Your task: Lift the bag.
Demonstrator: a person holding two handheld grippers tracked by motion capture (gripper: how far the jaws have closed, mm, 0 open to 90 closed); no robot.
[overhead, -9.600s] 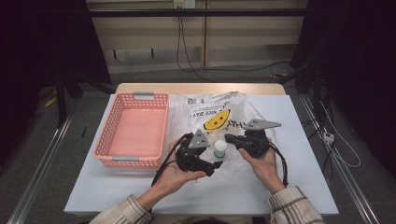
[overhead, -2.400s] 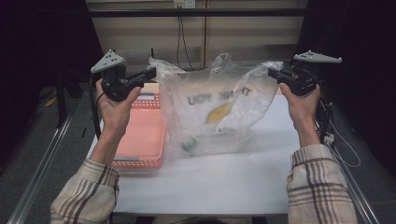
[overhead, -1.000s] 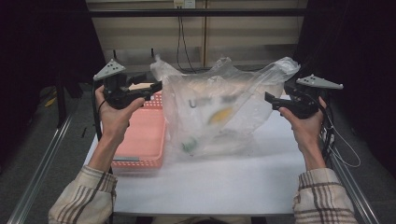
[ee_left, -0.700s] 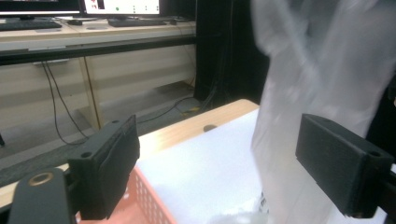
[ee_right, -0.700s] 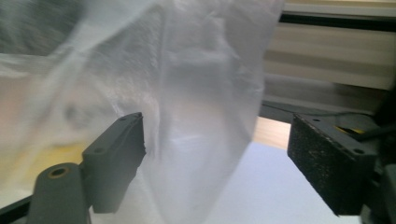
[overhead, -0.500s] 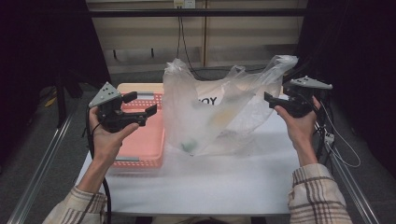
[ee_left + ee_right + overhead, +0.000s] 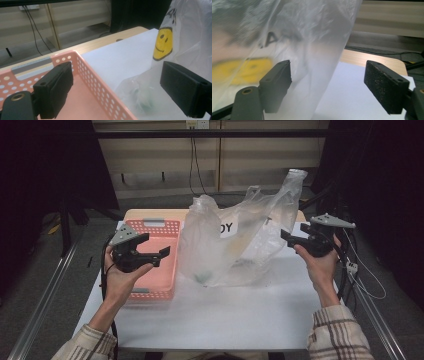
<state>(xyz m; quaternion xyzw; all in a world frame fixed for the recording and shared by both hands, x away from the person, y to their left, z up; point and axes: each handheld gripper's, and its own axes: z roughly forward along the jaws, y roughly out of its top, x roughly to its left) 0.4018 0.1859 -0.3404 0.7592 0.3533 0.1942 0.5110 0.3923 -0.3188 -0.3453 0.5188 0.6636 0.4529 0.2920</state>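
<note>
Both grippers' jaws are released: the left gripper (image 7: 150,251) hovers over the pink basket (image 7: 165,285), the right gripper (image 7: 292,239) beside the plastic bag (image 7: 235,250).

left gripper (image 7: 159,256): held up in the left hand (image 7: 120,272), jaws wide apart, nothing pinched
right gripper (image 7: 289,237): raised in the right hand (image 7: 320,262), jaws look open too, I think
forearms: both lifted, plaid sleeves

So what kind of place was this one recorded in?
Probably a lab or workshop bench rigged for recording, not a home: a white-topped table on metal floor rails, cables down the back wall, dark surroundings.
</note>
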